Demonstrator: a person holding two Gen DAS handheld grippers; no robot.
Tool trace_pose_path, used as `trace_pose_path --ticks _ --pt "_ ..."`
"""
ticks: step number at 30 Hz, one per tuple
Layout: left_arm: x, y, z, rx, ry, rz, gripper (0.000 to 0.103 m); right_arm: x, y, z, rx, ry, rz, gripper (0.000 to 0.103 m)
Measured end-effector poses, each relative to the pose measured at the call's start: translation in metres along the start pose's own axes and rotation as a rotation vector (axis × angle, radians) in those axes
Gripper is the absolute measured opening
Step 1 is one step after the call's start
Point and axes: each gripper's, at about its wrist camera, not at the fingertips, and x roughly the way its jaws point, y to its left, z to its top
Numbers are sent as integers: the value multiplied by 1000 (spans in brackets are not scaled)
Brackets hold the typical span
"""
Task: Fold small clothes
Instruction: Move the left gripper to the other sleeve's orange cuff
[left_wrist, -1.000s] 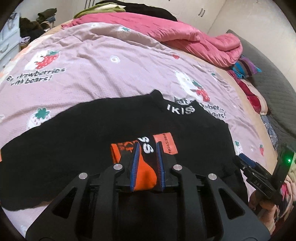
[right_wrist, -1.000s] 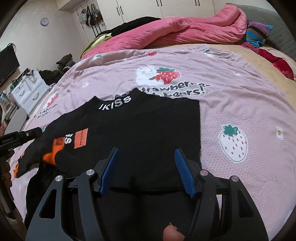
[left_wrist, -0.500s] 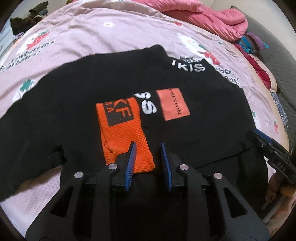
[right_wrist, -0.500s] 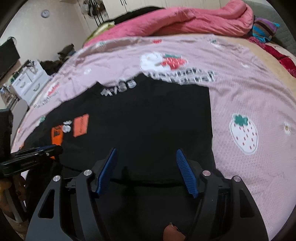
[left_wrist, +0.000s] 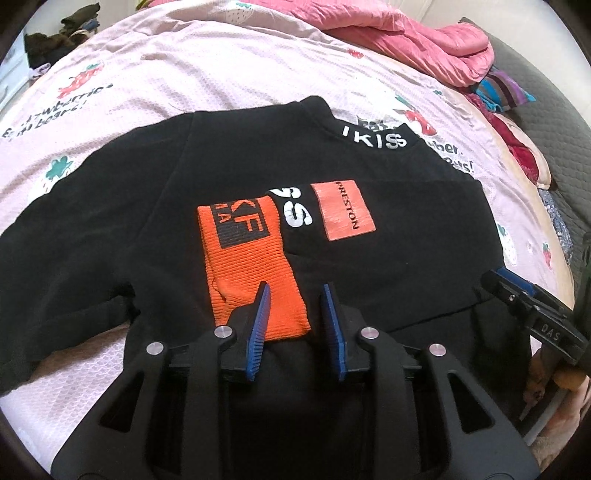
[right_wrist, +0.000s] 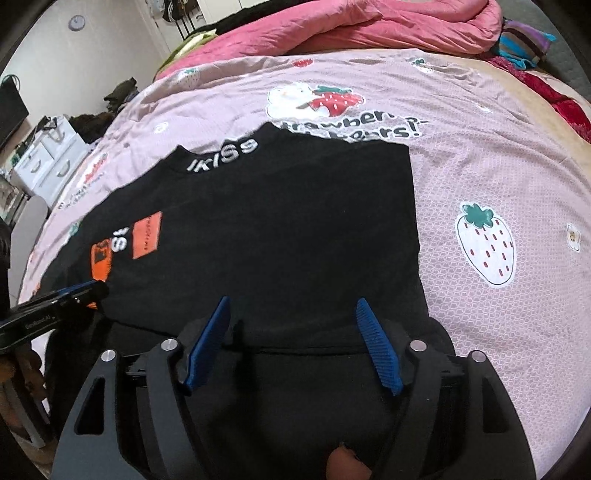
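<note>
- Our left gripper is opening, the orange cuff lying loose between its pads.
- Our right gripper widens, gripping nothing, over the black shirt hem.
- Bare pink sheet lies at three o'clock.

Black top, orange cuff, strawberry-print pink sheet.

The black sweatshirt's near hem is hidden behind the left hand-held gripper — and in the right wrist view behind the right hand-held gripper. The orange cuff's print is folded over, so only a few letters read. The bedsheet's printed wording is partly covered by the collar. The small orange patch's lettering is too small to read in the right wrist view.
</note>
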Motion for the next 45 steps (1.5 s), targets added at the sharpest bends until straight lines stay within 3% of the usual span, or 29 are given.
trace_pose_path --ticks 8,13,20,23,35,45 --pt "-21 3 -5 -7 -53 26 42 -17 11 4 -6 -65 53 92" --pt "-36 10 -7 -38 -94 36 70 -23 22 5 -23 -93 64 95" --pt "-49 24 -10 -88 -127 59 82 -34 37 6 -64 -141 51 97" --pt "-57 28 -10 -97 -148 78 92 -38 44 7 -84 -165 30 97" --pt "-84 59 -21 -142 -187 101 93 -59 85 4 -156 -219 32 99" --pt "-115 97 -31 -189 -249 137 94 -49 126 -2 -167 -192 56 99"
